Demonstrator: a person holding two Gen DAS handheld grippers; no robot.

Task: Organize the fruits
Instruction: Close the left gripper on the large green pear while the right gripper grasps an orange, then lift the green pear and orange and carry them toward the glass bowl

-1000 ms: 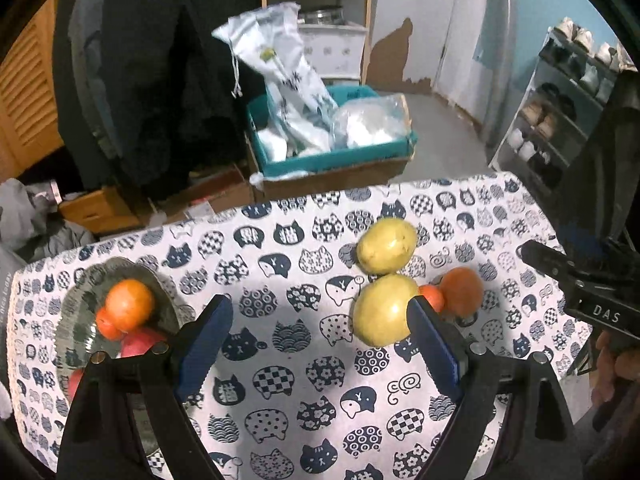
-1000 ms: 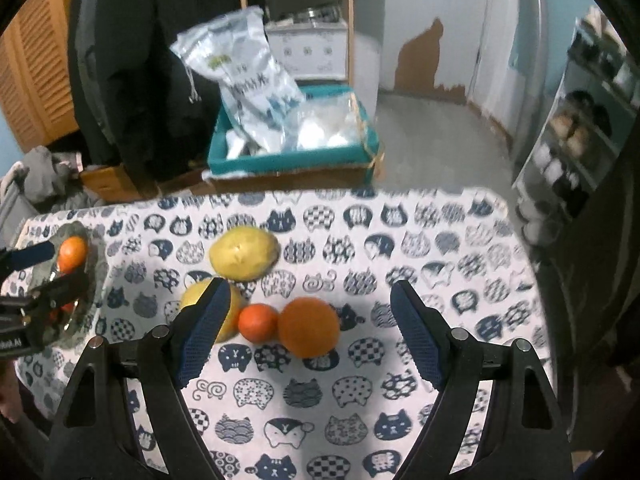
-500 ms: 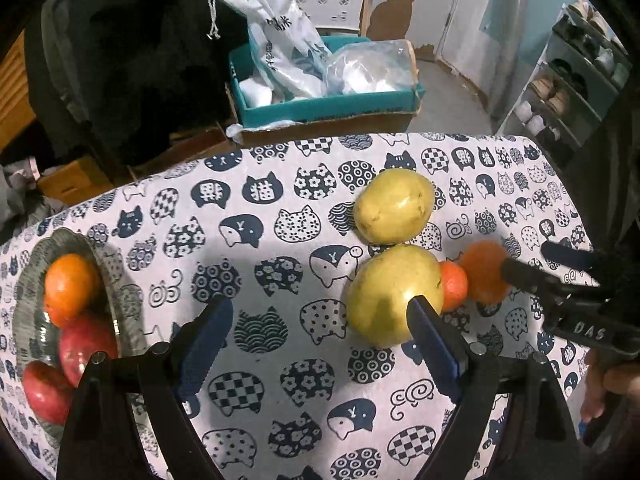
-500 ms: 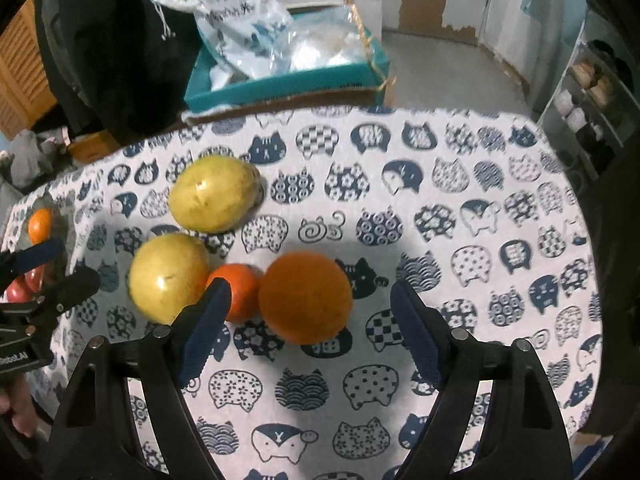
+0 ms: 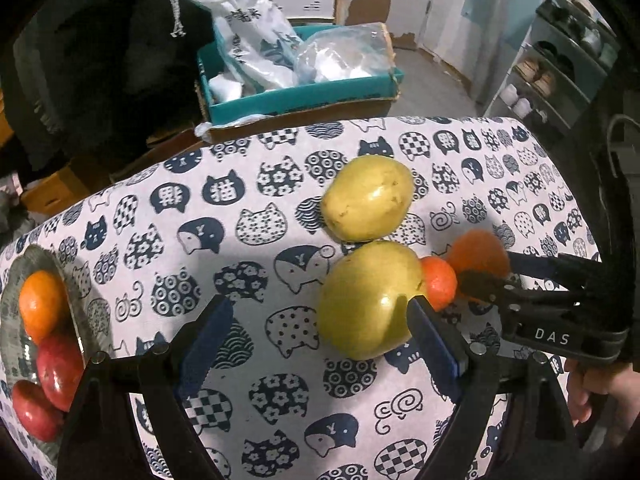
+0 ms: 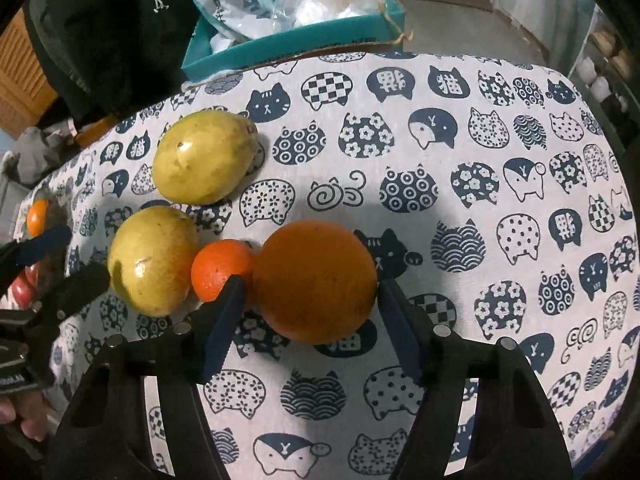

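- Currently on the surface [image 6: 520, 128]: two yellow-green fruits [image 6: 202, 158], one large orange [image 6: 316, 280], one small orange [image 6: 220, 268].
- Plate [image 5: 8, 340]: apparently one orange fruit [image 5: 40, 306], two red fruits [image 5: 58, 370].
- Right tool [image 6: 308, 320]: wide open, straddling the large orange.
- Left tool [image 5: 316, 344]: open, empty.

A matt woven cloth [image 6: 460, 128] printed with navy cat shapes covers the table. The two yellow-green fruits, one farther [image 6: 202, 156] and one nearer [image 6: 152, 260], have smooth, waxy skin with glossy highlights and small brown blemishes. The large orange [image 6: 316, 280] looks matt and finely pitted; the small tangerine [image 6: 220, 266] is shinier. The right hand-held gripper [image 6: 308, 320] is matt black plastic with dull blue pads [image 6: 222, 326] and small metal pins. Crinkled glossy plastic bags [image 5: 244, 28] fill a teal cardboard box [image 5: 304, 96].
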